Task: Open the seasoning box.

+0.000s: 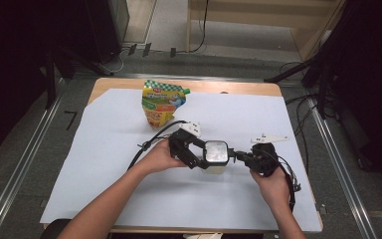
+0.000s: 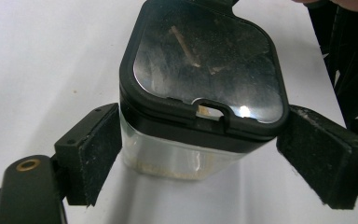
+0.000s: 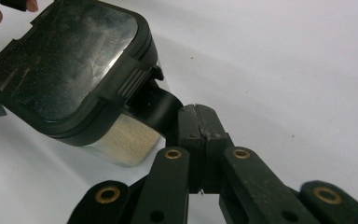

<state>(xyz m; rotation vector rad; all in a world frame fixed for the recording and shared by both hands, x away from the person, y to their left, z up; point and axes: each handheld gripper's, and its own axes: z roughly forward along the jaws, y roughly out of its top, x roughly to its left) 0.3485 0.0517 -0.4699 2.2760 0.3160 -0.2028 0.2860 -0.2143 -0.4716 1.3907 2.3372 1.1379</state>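
A clear square container with a black-rimmed, shiny lid [image 1: 215, 153] stands on the white sheet in the middle of the table. My left gripper [image 1: 202, 154] comes from the left and is open, its two pads [image 2: 93, 154] on either side of the container [image 2: 205, 70] just under the lid, close to its walls. My right gripper [image 1: 234, 156] reaches in from the right. Its jaws [image 3: 196, 116] are shut on the black tab that sticks out from the lid [image 3: 70, 60]. A pale layer lies in the container's bottom.
A green and yellow stand-up pouch [image 1: 163, 102] stands at the back of the white sheet [image 1: 129, 189], behind the left hand. The sheet covers most of the wooden table [image 1: 189, 85]. Cables trail from both grippers across the sheet.
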